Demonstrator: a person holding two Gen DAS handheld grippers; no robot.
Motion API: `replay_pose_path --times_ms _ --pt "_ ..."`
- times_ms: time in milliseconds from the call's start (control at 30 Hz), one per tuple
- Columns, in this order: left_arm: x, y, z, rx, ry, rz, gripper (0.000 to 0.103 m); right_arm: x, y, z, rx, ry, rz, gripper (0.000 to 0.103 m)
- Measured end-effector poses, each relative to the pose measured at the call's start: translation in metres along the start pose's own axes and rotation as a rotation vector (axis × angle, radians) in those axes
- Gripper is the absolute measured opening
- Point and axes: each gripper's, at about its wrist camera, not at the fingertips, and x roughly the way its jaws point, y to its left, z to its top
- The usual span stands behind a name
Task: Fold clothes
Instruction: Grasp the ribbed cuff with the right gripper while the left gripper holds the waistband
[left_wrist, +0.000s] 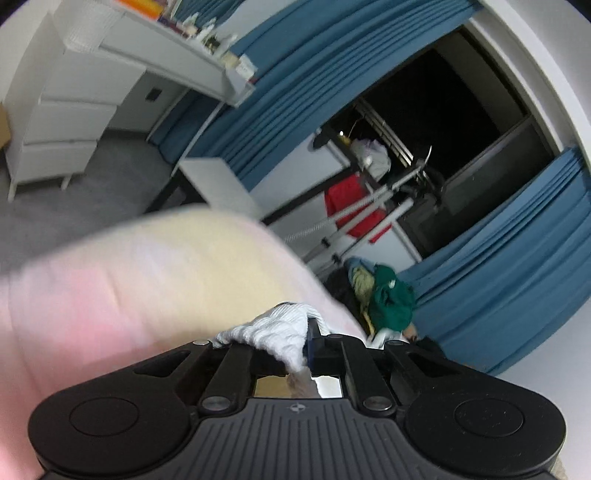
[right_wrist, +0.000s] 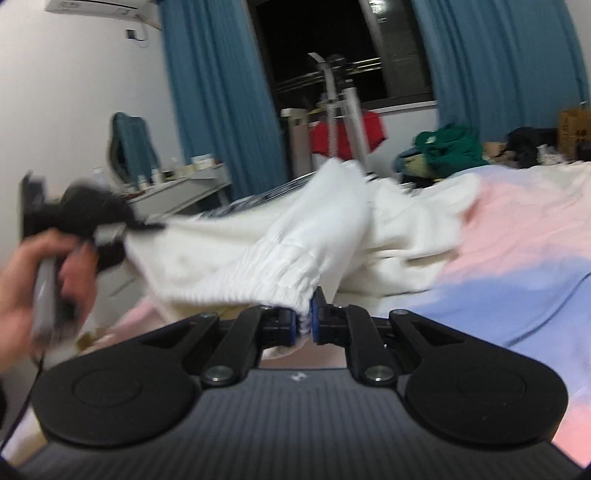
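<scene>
the right tool (right_wrist: 303, 322) is clamped tight on the ribbed elastic hem of the white garment (right_wrist: 280, 236), blue pads pinching the cloth right at the edge, a little fold poking out below the fingers. over on the left of that view, the left tool (right_wrist: 122, 229) is blurred, held in a person's hand (right_wrist: 44, 269), and its tip is buried in the other end of the same white garment, so the cloth hangs stretched between the two tools above the bed (right_wrist: 517, 258). from the left wrist view the left tool (left_wrist: 308, 345) is closed on a bunch of white ribbed fabric (left_wrist: 273, 332), which bulges up over the left finger and hides most of it. the rest of the garment trails back and rests on the pink, blue and cream bed cover, with a second white fold lying behind it. beyond the bed, a pile of clothes with a green garment (right_wrist: 450, 147) on top sits near the far edge, and a red garment (right_wrist: 347, 133) hangs on a drying rack (right_wrist: 343, 99) in front of the dark window (right_wrist: 314, 37). blue curtains (right_wrist: 218, 92) frame the window on both sides. a white counter (right_wrist: 177, 192) with small bottles and jars stands against the wall at left, much of it smeared by motion blur.
</scene>
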Motion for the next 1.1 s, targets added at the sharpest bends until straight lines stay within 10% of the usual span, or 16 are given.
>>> replay_pose_path --times_ms 267,400,667,767,833,1100 --pt "0.023 -0.007 0.1 0.273 -0.098 0.26 0.008 0.052 0.108 -0.008 0.108 0.052 0.235 0.011" --pt "0.069 0.055 0.103 0.262 0.013 0.391 0.008 0.1 0.148 -0.027 0.089 0.144 0.253 0.012" --pt "0.073 0.108 0.092 0.259 0.071 0.318 0.024 0.127 0.145 -0.049 0.072 0.231 0.232 0.017" --pt "0.055 0.107 0.087 0.3 0.082 0.31 0.062 0.119 0.148 -0.046 0.026 0.242 0.24 0.048" --pt "0.031 0.104 0.078 0.343 0.046 0.355 0.076 0.116 0.148 -0.044 0.031 0.252 0.28 0.087" --pt "-0.065 0.057 0.038 0.444 -0.021 0.356 0.081 0.074 0.171 -0.031 -0.065 0.197 0.301 0.085"
